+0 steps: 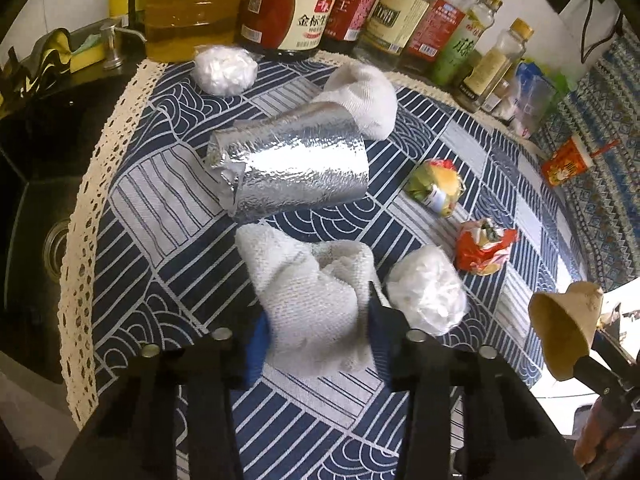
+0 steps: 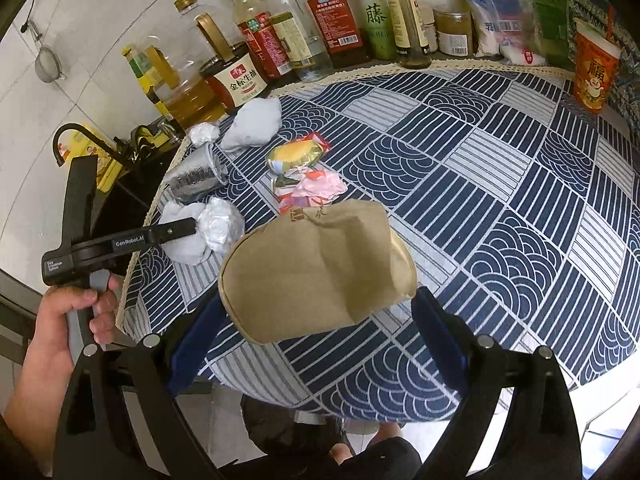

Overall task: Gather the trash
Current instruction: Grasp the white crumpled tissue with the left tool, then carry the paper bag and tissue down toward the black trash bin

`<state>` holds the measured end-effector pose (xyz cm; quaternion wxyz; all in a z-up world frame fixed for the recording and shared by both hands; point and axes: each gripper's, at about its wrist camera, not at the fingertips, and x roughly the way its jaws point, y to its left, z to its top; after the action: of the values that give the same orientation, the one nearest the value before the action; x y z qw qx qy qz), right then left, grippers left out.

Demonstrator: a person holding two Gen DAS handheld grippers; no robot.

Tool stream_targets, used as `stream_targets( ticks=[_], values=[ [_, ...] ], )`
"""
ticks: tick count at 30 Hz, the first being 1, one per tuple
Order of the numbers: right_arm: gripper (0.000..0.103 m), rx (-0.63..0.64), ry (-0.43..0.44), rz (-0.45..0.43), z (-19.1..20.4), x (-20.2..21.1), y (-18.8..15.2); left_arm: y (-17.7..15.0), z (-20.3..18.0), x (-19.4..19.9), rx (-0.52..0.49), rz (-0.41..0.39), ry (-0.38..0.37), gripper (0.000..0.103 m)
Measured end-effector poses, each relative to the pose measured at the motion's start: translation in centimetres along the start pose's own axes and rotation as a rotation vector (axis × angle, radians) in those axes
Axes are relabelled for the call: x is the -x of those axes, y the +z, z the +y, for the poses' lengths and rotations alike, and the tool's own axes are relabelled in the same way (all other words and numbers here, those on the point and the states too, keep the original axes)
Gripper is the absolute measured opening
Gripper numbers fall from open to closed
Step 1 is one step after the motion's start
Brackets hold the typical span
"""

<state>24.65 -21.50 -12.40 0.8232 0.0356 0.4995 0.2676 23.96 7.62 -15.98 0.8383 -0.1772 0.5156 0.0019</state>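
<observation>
My left gripper [image 1: 316, 320] is shut on a white paper towel wad [image 1: 312, 292], its blue pads pressing both sides on the patterned cloth [image 1: 160, 200]. Beside it lie a clear plastic ball [image 1: 428, 296], a silver foil sleeve [image 1: 292, 168], a red wrapper [image 1: 484, 248] and a yellow-green wrapper [image 1: 436, 186]. Farther back are another towel wad [image 1: 364, 100] and a plastic ball [image 1: 224, 70]. My right gripper [image 2: 316, 332] is shut on a crushed brown paper cup [image 2: 316, 272], held above the table's near edge. The same cup [image 1: 568, 320] shows at the right of the left wrist view.
Sauce and oil bottles [image 2: 340, 20] line the back edge. A dark sink [image 1: 32, 220] with a tap [image 2: 76, 136] lies left of the cloth. A red drink cup [image 2: 596, 72] stands at the far right. A hand [image 2: 60, 320] holds the left tool.
</observation>
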Motion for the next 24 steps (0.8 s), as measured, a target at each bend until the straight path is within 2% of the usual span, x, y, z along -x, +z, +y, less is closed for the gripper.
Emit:
stream_targets(
  ticks=[10,24],
  values=[
    [0.092,0.006,0.019,-0.014,1.8,0.7,-1.2,-1.6,0.4,3.7,0.0,-0.061,-0.024,0.037],
    [0.092,0.005,0.049,-0.016,4.5,1.2,-3.1,-6.0,1.4,7.4,-0.006,-0.086,-0.049,0.037]
  ],
)
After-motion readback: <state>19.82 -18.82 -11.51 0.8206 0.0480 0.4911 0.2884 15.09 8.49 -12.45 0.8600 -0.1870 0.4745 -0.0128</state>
